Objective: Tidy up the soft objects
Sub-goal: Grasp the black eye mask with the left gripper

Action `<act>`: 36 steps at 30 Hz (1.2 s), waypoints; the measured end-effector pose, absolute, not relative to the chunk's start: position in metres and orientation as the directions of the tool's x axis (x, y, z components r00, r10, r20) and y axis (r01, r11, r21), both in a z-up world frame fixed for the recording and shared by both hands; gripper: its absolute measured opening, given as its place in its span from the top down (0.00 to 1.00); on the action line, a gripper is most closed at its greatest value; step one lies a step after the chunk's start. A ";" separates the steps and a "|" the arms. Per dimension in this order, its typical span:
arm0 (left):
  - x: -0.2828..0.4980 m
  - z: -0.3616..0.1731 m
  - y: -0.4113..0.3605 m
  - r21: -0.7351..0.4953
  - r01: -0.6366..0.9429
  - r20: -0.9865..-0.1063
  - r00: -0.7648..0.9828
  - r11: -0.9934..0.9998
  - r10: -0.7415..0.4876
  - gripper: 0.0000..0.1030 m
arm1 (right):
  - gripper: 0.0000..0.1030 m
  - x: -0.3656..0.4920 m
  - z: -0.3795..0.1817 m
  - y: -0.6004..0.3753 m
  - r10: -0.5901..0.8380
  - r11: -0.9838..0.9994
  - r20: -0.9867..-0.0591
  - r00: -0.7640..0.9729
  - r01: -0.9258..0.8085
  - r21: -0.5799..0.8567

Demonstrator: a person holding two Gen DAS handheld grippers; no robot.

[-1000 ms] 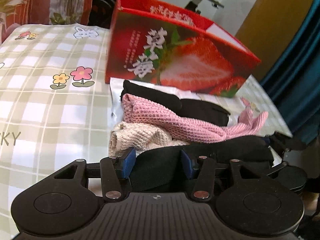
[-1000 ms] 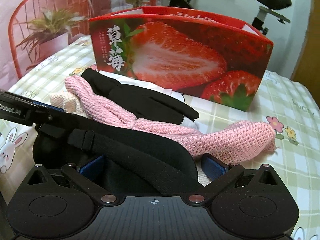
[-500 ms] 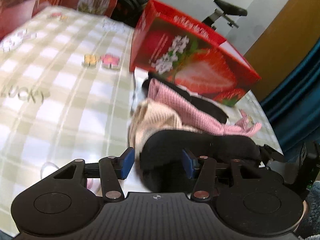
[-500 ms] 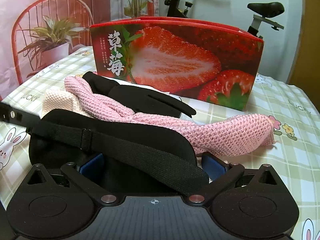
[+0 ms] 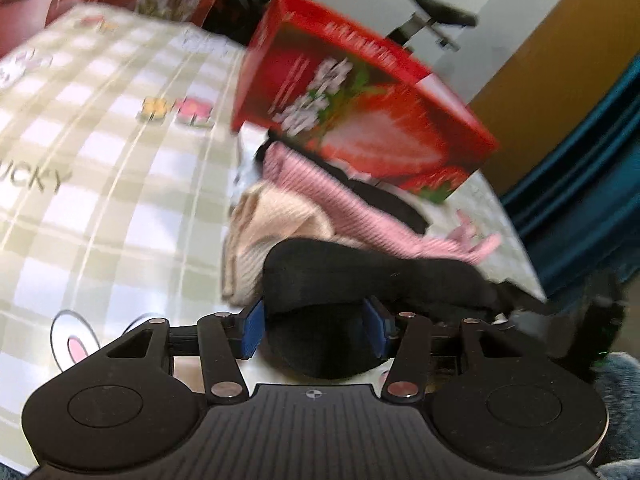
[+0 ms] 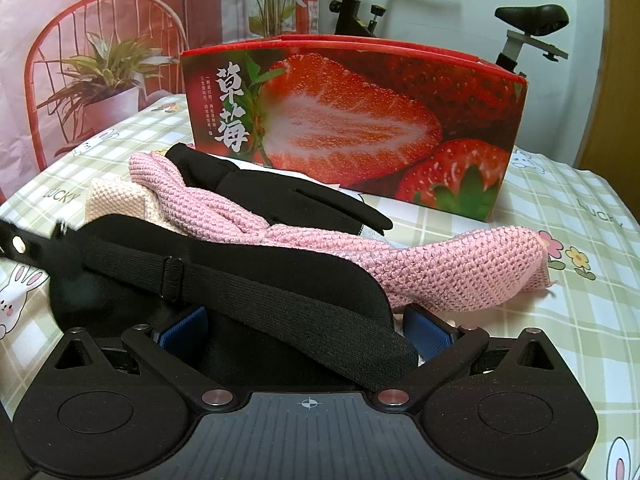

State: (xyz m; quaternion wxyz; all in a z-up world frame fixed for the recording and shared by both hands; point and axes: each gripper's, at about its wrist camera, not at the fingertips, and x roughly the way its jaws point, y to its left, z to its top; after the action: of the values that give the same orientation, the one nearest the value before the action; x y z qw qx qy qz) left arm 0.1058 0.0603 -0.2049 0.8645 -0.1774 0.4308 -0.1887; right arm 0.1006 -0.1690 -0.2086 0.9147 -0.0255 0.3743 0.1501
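Note:
A black eye mask hangs stretched between my two grippers, above the table. My left gripper is shut on one rounded end of it, a blue pad pressing each side. My right gripper is shut on the other end of the eye mask, and the elastic strap runs across the front. Just behind the mask lie a pink knitted piece, a black glove and a cream knitted piece in a loose pile. The left wrist view is blurred.
A red strawberry-print box stands open-topped right behind the pile. The checked tablecloth covers the table. A red chair and an exercise bike stand beyond the far edge. A blue curtain hangs to the right.
My left gripper has rolled and shifted sideways with its end of the mask, so the box and pile now look tilted and farther off. The right gripper has hardly moved.

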 end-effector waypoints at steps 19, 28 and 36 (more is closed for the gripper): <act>0.118 -0.231 0.069 -0.463 0.111 -0.708 0.550 0.880 -0.442 0.84 | 0.00 0.099 -0.207 -0.170 0.260 0.954 -0.685 0.680 -0.289 0.076; 0.117 -0.232 0.068 -0.454 0.123 -0.706 0.555 0.883 -0.440 0.84 | 0.01 0.090 -0.196 -0.170 0.239 0.956 -0.688 0.685 -0.289 0.044; 0.118 -0.232 0.066 -0.440 0.132 -0.709 0.556 0.888 -0.434 0.84 | 0.03 0.080 -0.185 -0.175 0.215 0.963 -0.690 0.691 -0.268 0.030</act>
State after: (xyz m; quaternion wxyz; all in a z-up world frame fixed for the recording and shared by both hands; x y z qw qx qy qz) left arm 0.1176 0.0656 -0.2322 0.8654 -0.1710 0.4417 -0.1636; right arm 0.0800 -0.1747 -0.1852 0.9189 -0.0364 0.3702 0.1314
